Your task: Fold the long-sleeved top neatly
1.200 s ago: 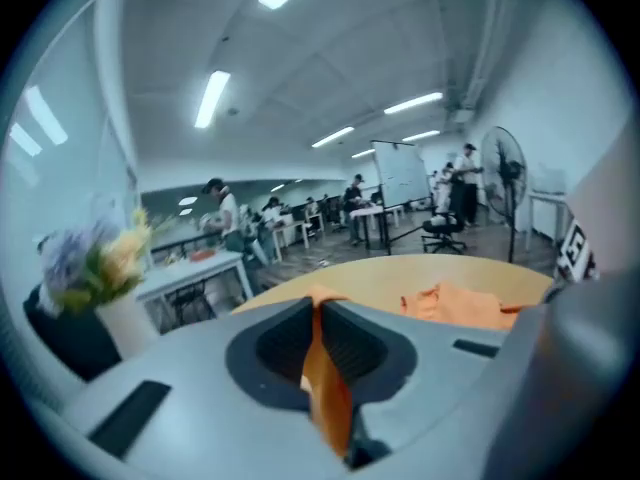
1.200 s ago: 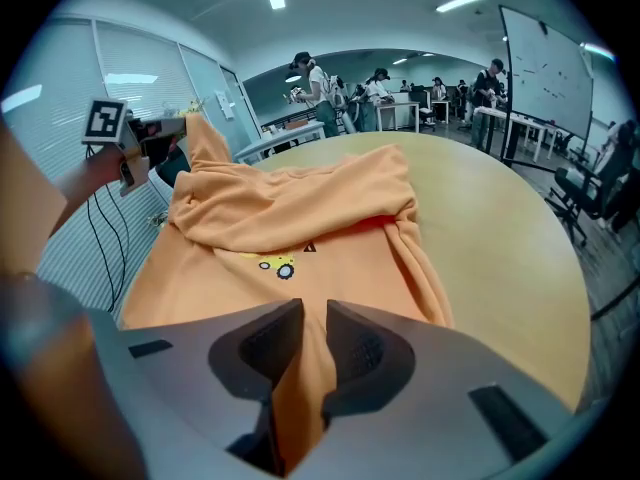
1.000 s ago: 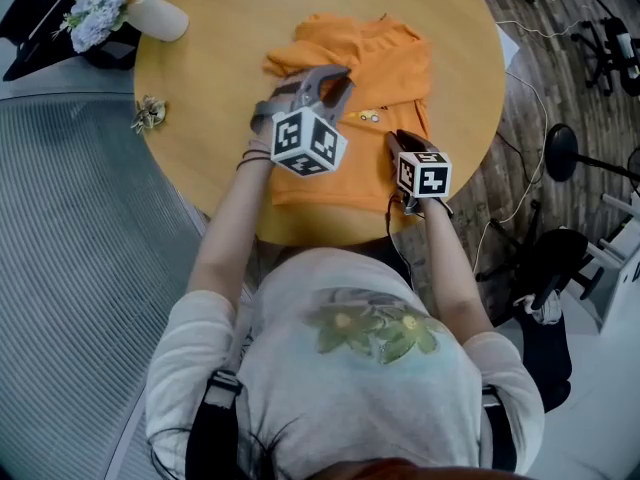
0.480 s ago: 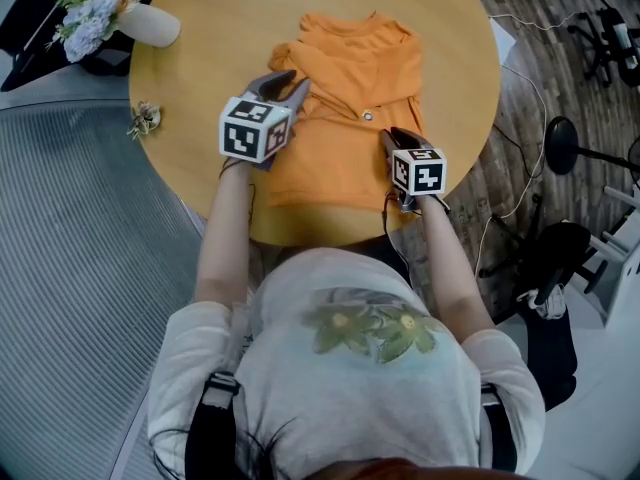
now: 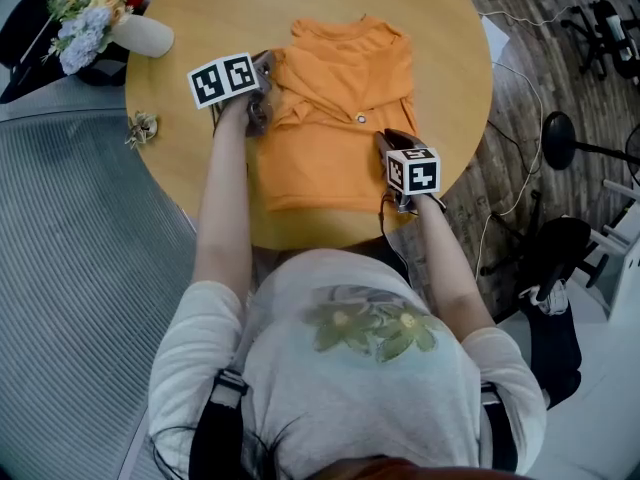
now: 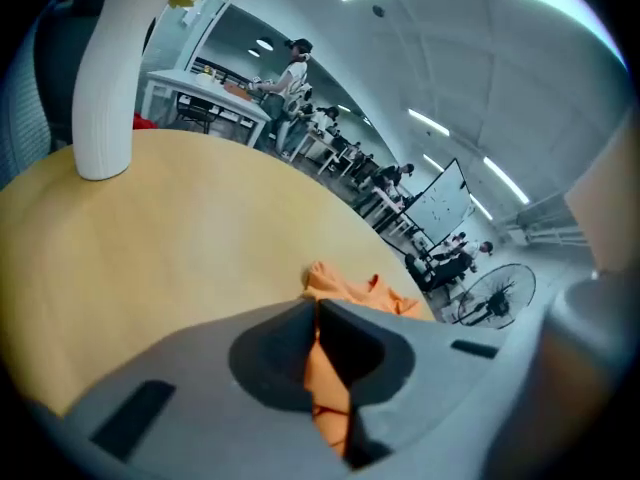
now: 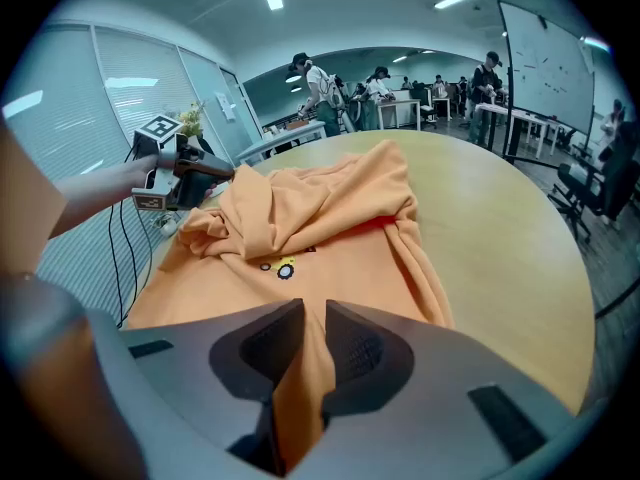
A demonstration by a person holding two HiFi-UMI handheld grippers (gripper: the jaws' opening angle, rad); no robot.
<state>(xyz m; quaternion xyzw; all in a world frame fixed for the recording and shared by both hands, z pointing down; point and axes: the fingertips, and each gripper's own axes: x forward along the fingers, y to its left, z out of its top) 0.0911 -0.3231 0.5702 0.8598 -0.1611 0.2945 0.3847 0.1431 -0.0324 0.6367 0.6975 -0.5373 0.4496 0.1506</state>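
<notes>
The orange long-sleeved top lies partly folded on the round wooden table, collar at the far side. My left gripper is at the top's left edge by the bunched sleeve. Its jaws have just been closing, and in the left gripper view orange cloth is pinched between them, so the left gripper is shut on it. At the top's near right edge my right gripper is also shut on cloth. The right gripper view shows the fabric running up between the right gripper's pads.
A white vase of flowers lies at the table's far left, with a small trinket near the left rim. Cables and a round stand base are on the floor to the right. The table's near edge runs just below the hem.
My left gripper has swung from above the middle of the top out to its left edge, rolled over and sunk toward the table. The right gripper has stayed put.
</notes>
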